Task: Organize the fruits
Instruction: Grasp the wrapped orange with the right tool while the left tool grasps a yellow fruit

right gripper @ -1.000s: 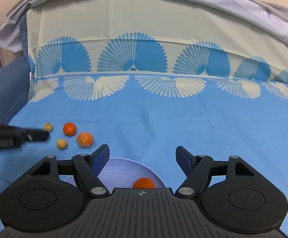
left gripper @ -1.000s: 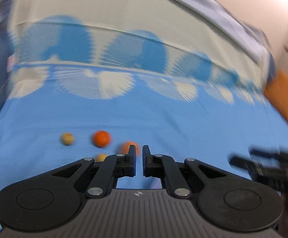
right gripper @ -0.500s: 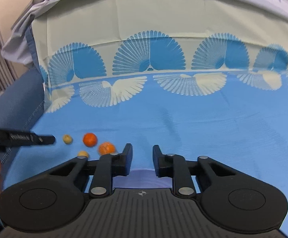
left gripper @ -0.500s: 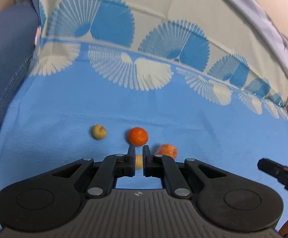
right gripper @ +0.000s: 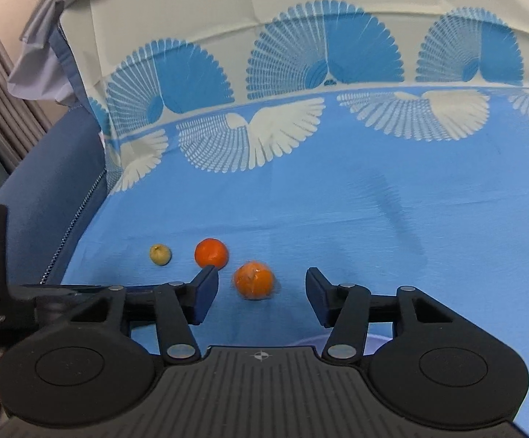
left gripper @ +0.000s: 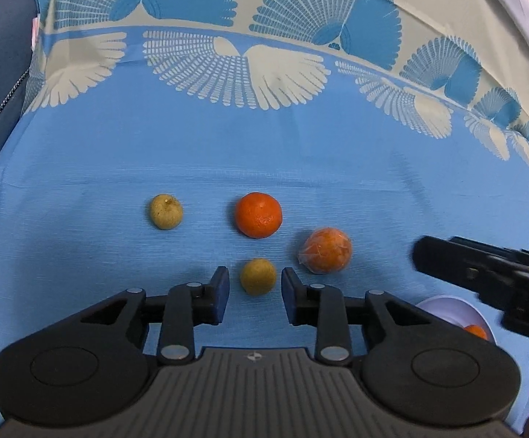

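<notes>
Between the left gripper point(left gripper: 255, 294) fingers, spread wide w/ nothing held, sits a small yellow fruit point(left gripper: 258, 276) on the blue cloth point(left gripper: 118, 168). Right gripper point(right gripper: 262, 294) also wide open, empty, wrapped orange point(right gripper: 254, 280) just ahead. Bare orange point(left gripper: 258, 215) & 2nd yellow fruit point(left gripper: 165, 212) beyond; plate point(left gripper: 447, 308) right of it.

- Even, soft indoor light; fruit shadows faint on blue cloth point(left gripper: 301, 168).
- Strong fisheye bending at edges.
- Right gripper point(left gripper: 490, 277) motion-blurred in left view.
</notes>
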The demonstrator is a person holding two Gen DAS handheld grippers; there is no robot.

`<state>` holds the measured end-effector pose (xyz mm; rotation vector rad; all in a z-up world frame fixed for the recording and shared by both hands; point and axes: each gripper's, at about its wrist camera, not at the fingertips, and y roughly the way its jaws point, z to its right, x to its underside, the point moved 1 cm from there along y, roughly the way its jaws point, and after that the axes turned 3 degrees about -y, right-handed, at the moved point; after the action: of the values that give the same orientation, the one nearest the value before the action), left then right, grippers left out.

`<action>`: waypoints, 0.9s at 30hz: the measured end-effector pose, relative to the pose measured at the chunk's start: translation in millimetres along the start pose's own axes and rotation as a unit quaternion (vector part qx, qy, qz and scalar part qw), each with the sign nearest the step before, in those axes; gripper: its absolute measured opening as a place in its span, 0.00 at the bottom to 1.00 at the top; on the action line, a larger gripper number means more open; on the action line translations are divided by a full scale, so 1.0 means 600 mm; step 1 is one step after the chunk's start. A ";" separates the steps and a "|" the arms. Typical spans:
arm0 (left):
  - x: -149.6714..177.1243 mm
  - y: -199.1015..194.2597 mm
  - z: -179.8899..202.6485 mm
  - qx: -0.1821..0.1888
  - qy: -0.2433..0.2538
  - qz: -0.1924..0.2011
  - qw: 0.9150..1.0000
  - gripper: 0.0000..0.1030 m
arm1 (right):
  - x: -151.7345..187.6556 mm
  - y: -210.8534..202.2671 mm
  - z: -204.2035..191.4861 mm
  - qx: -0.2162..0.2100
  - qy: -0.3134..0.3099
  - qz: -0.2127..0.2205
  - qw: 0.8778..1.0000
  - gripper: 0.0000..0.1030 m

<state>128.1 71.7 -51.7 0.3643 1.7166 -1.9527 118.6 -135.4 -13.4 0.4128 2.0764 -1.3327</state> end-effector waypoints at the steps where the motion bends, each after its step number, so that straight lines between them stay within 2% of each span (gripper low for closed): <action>1: -0.001 0.004 0.001 -0.003 0.000 -0.003 1.000 0.33 | -0.003 0.011 -0.002 -0.001 0.000 -0.006 1.000 0.56; 8: 0.001 0.020 0.005 -0.009 0.006 -0.020 1.000 0.33 | -0.021 0.083 -0.026 0.003 -0.009 -0.040 0.999 0.60; 20: 0.006 0.032 0.021 -0.033 0.032 -0.020 0.999 0.33 | -0.015 0.150 -0.037 0.025 -0.027 -0.086 0.996 0.59; 22: 0.008 0.034 0.027 -0.037 0.043 -0.018 0.998 0.31 | -0.013 0.153 -0.035 0.024 -0.027 -0.090 0.995 0.47; 23: 0.008 0.035 0.029 -0.040 0.047 -0.016 0.998 0.28 | -0.012 0.155 -0.034 0.020 -0.026 -0.093 0.995 0.37; 27: 0.010 0.030 0.033 -0.039 0.056 -0.005 0.998 0.23 | -0.011 0.147 -0.036 0.024 -0.032 -0.086 0.996 0.36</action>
<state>135.3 49.8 -66.6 0.4448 1.8632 -1.8981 166.1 -76.7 -64.1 0.2120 2.0687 -1.4772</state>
